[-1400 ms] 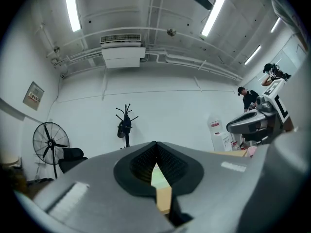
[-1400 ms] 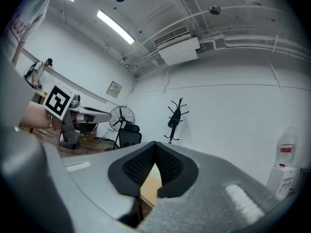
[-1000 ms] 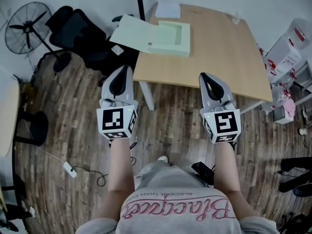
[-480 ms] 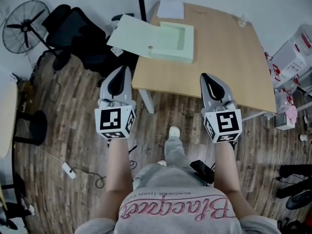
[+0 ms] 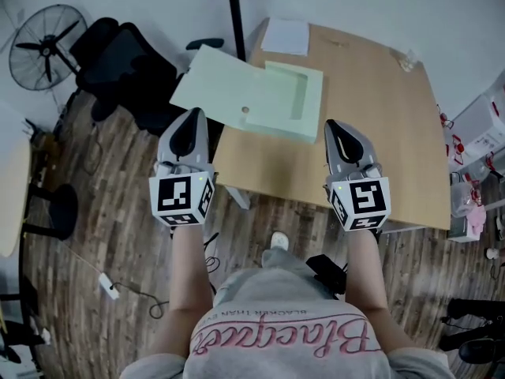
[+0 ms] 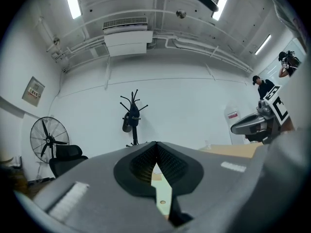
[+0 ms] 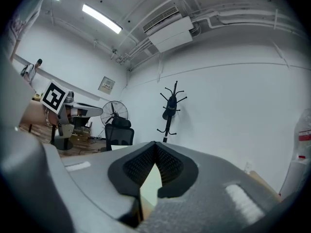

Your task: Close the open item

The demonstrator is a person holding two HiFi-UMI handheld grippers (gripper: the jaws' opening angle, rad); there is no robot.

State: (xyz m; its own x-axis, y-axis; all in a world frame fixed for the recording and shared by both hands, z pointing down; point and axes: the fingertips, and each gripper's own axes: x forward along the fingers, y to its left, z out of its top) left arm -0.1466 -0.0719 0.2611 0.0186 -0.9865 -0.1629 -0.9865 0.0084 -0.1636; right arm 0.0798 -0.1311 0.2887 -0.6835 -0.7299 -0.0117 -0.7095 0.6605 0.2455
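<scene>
Pale green flat cardboard box (image 5: pixel 278 101) lies open at the far left corner of the wooden table (image 5: pixel 371 133), its lid seemingly overhanging the left edge. Left gripper (image 5: pixel 194 112) by the near left corner and right gripper (image 5: pixel 332 124) over the near edge both have their jaws fully closed and hold nothing.

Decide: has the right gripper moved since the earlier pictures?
Yes. The right gripper has advanced past the near edge of the table, towards the open box.

The light wooden table (image 5: pixel 371 117) and the pale green open flat box (image 5: pixel 260 93) were viewed steeply from above the person's head. Both gripper views were aimed forward, from close behind their jaws, toward the white wall (image 6: pixel 194 101). The black coat stand (image 5: pixel 235 6) and the black pedestal fan (image 5: pixel 43 42) were shared by all three views.
</scene>
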